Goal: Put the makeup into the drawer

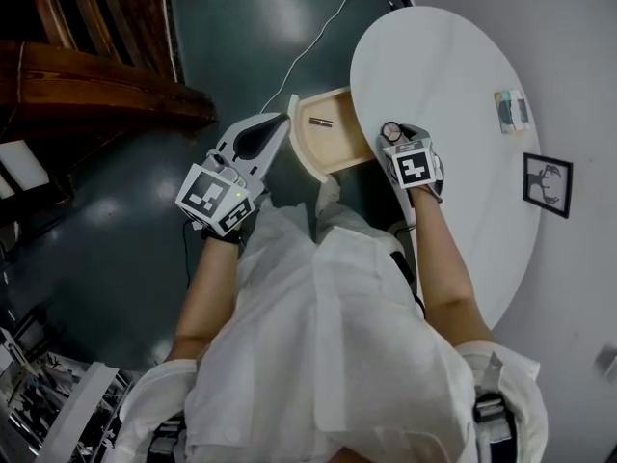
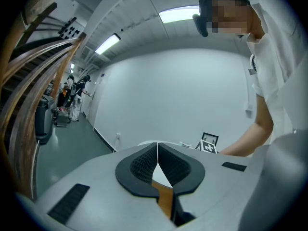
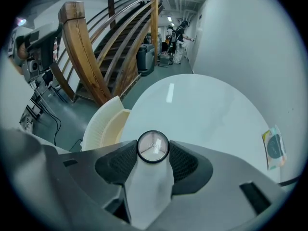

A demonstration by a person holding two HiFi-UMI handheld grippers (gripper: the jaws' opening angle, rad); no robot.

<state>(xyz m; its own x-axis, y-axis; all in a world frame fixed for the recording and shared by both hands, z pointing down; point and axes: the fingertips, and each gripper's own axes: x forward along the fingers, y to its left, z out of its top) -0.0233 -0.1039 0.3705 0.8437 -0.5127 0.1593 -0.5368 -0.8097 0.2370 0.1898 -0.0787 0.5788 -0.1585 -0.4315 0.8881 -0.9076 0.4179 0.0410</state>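
A small round compact (image 3: 153, 147) with a dark rim and pale lid is pinched between the jaws of my right gripper (image 3: 153, 150). In the head view that gripper (image 1: 391, 135) holds the compact (image 1: 390, 130) over the near left edge of the white round table (image 1: 443, 66), just right of the open drawer (image 1: 310, 152). A small brown tube (image 1: 321, 122) lies inside the drawer. My left gripper (image 1: 280, 122) sits at the drawer's left front, off the table. Its jaws (image 2: 157, 148) are shut with nothing between them.
A flat makeup packet (image 1: 511, 111) lies at the table's far right, also visible as the packet (image 3: 274, 147) in the right gripper view. A framed picture (image 1: 548, 183) lies near it. A white cable (image 1: 318, 37) runs over the dark floor. A wooden staircase (image 1: 87, 56) stands to the left.
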